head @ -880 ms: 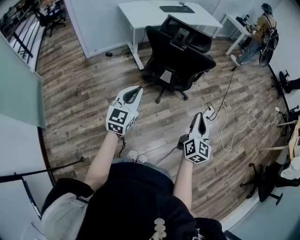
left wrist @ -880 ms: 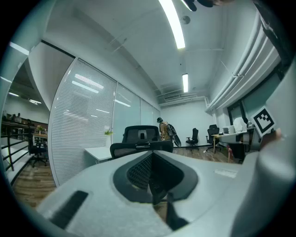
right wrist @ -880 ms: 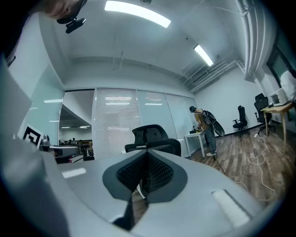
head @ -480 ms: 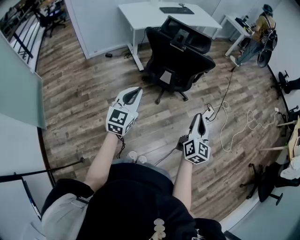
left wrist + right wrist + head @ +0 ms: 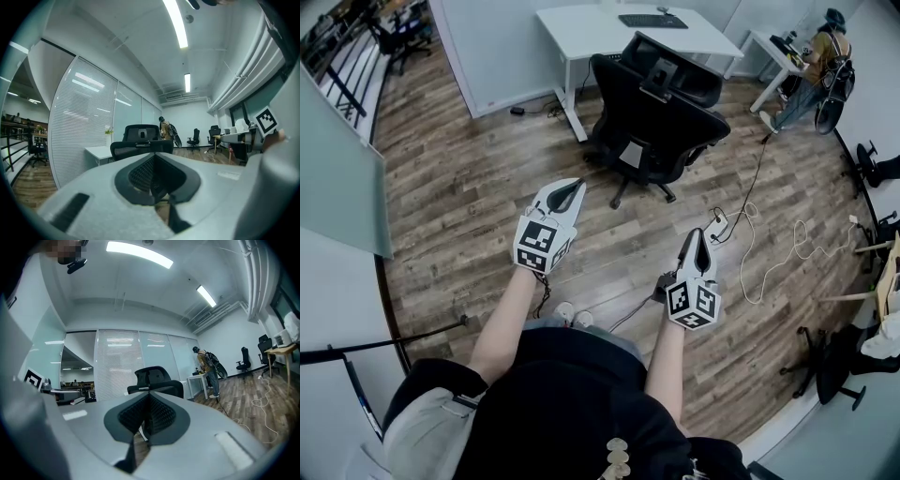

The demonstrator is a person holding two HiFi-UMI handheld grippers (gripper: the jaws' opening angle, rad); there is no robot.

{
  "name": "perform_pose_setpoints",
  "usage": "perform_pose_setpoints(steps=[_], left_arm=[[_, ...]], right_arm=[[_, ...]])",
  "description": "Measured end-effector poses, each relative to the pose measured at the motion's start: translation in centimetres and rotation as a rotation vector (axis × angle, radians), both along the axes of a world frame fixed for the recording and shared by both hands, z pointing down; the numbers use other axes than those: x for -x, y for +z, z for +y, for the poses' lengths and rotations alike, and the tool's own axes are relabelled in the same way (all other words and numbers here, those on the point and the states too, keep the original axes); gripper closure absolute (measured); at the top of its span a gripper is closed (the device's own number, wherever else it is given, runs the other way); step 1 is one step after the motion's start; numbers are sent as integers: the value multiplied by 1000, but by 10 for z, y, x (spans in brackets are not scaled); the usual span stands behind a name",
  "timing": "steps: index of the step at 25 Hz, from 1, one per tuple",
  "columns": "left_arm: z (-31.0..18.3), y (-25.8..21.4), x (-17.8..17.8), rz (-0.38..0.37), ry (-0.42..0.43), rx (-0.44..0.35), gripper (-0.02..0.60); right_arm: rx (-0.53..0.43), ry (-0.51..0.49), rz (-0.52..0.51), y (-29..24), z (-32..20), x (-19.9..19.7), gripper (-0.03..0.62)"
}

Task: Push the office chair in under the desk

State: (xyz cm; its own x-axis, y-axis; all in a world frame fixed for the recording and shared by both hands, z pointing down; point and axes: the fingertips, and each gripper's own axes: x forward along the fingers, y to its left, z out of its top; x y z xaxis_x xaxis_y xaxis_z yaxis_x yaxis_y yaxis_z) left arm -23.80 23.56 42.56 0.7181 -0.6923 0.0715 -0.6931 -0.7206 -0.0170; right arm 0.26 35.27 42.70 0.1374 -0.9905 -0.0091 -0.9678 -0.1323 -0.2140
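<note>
A black office chair (image 5: 659, 112) with a headrest stands on the wood floor, its back toward me, in front of a white desk (image 5: 609, 33). A keyboard (image 5: 653, 19) lies on the desk. My left gripper (image 5: 569, 190) is shut and empty, held in the air well short of the chair, to its near left. Shut and empty too, my right gripper (image 5: 699, 242) hangs nearer to me, to the chair's near right. The chair (image 5: 140, 139) shows beyond the shut jaws in the left gripper view, and the chair (image 5: 157, 380) likewise in the right gripper view.
A white cable (image 5: 769, 253) and a power strip (image 5: 719, 223) lie on the floor to the right of the chair. A person (image 5: 820, 61) stands at a second desk far right. A glass partition (image 5: 337, 178) runs along the left. More chairs (image 5: 834, 361) stand at the right edge.
The left gripper has drifted slightly toward me and down in the head view. The right gripper and the chair have hardly moved.
</note>
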Motion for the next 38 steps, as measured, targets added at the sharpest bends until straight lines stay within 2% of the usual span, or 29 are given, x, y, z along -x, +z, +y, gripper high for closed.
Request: perform_pose_setpoints(steps=[7, 12, 14, 17, 32, 38], left_arm=[[2, 1, 2, 27, -16, 8, 570], [7, -1, 1, 55, -6, 4, 495], [8, -2, 0, 62, -5, 2, 452], [9, -2, 0, 68, -7, 0, 420], [13, 8, -13, 59, -52, 2, 396], [-5, 15, -18, 44, -61, 2, 389]], right_arm=[[-10, -31, 4, -2, -1, 4, 574], [-33, -56, -16, -2, 1, 4, 498], [-41, -68, -28, -2, 0, 3, 449], [-45, -79, -35, -1, 0, 3, 428], [-30, -130, -48, 12, -7, -16, 416], [-33, -136, -55, 15, -34, -26, 414]])
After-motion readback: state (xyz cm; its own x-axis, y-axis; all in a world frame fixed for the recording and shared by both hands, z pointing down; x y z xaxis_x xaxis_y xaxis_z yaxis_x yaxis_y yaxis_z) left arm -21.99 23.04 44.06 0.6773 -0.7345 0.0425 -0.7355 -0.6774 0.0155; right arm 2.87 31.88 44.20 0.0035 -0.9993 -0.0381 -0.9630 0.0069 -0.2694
